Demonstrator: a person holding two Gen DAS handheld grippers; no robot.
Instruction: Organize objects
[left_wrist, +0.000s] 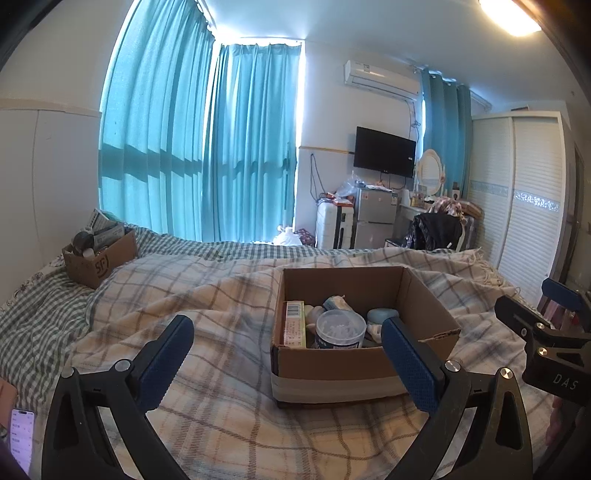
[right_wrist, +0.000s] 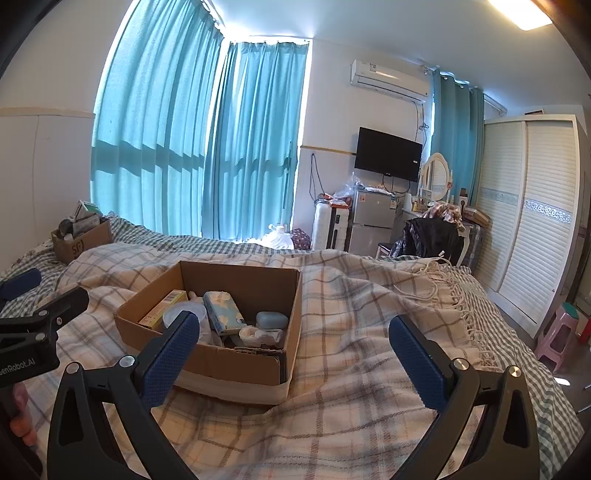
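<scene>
Cardboard box (left_wrist: 354, 363) on the bed, resting on the plaid blanket (left_wrist: 221, 417), open-topped, front wall taped along the bottom. Packed loosely inside: a yellow-and-pink carton (left_wrist: 294, 325) standing on edge against the left wall, a round clear tub (left_wrist: 340, 328) beside it, a pale blue oval case (left_wrist: 382, 315), a blue patterned tissue pack (right_wrist: 223, 312), and some white soft items (right_wrist: 260, 335) toward the front corner. Probably set in the middle of the bed so as to be reachable from both sides.

Left hand-held gripper (left_wrist: 286, 356) spread wide with nothing between the pads, hovering low just in front of the box; right pad overlapping the box's near right corner in the left wrist view. Right hand-held gripper (right_wrist: 295, 354) likewise wide open and empty, aimed at the blanket just right of the box, left pad overlapping the box's front wall. Each visible at the edge of the other's view, flanking the box. Judged as poised before a pick, no item yet chosen.

Second cardboard box (left_wrist: 99, 258) far off at the bed's left back corner, heaped with cartons and a dark round thing; possibly the other end of the sorting, though impossible to tell. A phone (left_wrist: 20, 439) at the lower left edge, screen lit. Pink stool (right_wrist: 557, 332) on the floor to the right.

In the way: rumpled folds of blanket between the two boxes, soft footing likely to tip anything set down. Tight packing inside the near box, leaving little room for pads around the tub.
</scene>
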